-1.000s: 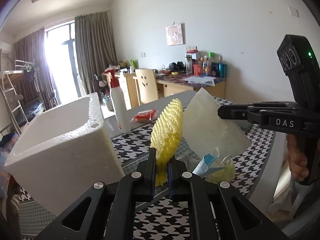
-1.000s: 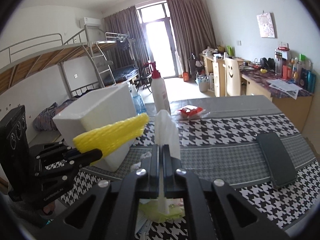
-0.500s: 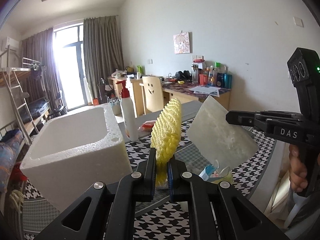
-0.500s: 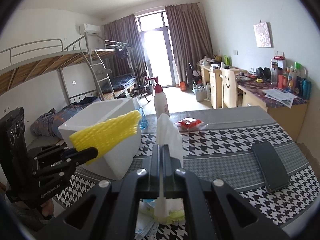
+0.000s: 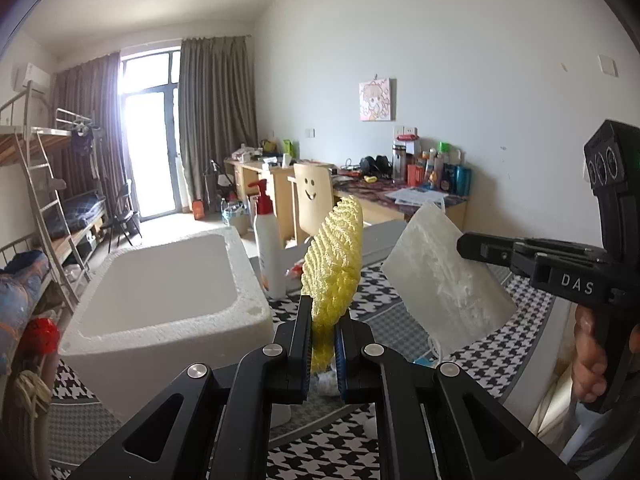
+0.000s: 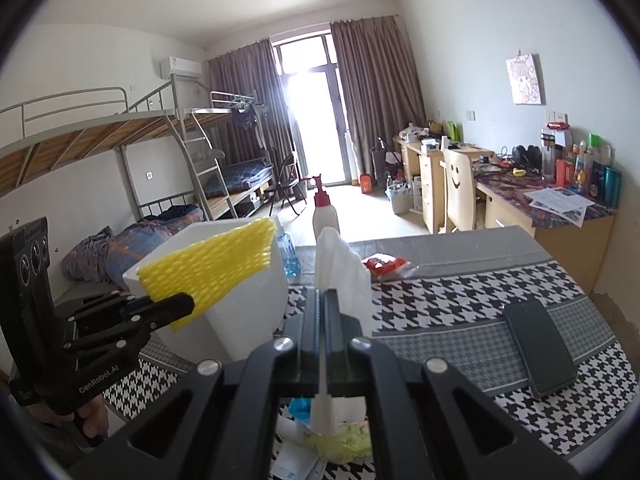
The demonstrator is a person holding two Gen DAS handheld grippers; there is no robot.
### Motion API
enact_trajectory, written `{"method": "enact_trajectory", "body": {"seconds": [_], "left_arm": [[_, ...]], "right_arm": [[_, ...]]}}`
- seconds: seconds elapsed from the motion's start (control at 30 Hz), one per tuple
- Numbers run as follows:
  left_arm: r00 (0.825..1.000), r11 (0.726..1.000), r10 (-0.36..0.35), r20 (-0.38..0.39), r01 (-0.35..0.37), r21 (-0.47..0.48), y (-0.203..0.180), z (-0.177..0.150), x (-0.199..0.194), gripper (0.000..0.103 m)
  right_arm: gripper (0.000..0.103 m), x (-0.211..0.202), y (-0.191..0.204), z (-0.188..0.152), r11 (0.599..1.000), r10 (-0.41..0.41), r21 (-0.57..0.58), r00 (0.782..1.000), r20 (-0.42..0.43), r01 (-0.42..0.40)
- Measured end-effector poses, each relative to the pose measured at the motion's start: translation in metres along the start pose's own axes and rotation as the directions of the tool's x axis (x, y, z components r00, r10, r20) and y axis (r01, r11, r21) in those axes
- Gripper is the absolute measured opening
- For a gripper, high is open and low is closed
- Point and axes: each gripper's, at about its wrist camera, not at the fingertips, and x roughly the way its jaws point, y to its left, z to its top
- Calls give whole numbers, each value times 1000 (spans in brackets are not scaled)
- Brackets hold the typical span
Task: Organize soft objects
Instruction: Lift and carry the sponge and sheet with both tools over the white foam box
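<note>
The left gripper (image 5: 323,344) clenches a yellow foam net sleeve (image 5: 334,268) standing upright, long axis pointing up and far. The open white polystyrene box (image 5: 160,280) sits on the houndstooth table just left of it, nearer this hand. The right gripper (image 6: 322,320), farther right, pinches a thin white foam sheet (image 6: 340,268) edge-on.

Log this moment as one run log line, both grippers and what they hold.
left gripper: shut on yellow foam net | right gripper: shut on white foam sheet | both held above table | foam box: nothing visible inside
</note>
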Motion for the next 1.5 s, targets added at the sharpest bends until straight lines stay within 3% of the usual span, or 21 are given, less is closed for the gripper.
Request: {"method": "enact_trajectory", "body": {"seconds": [0.6, 1.5], "left_arm": [[995, 996, 77, 60, -74, -51, 20, 23, -13, 10], [962, 960, 265, 69, -257, -111, 57, 25, -34, 10]], "right_arm": [[3, 7, 17, 25, 998, 17, -56, 999, 34, -15], [3, 23, 55, 64, 985, 88, -156, 994, 66, -77]]}}
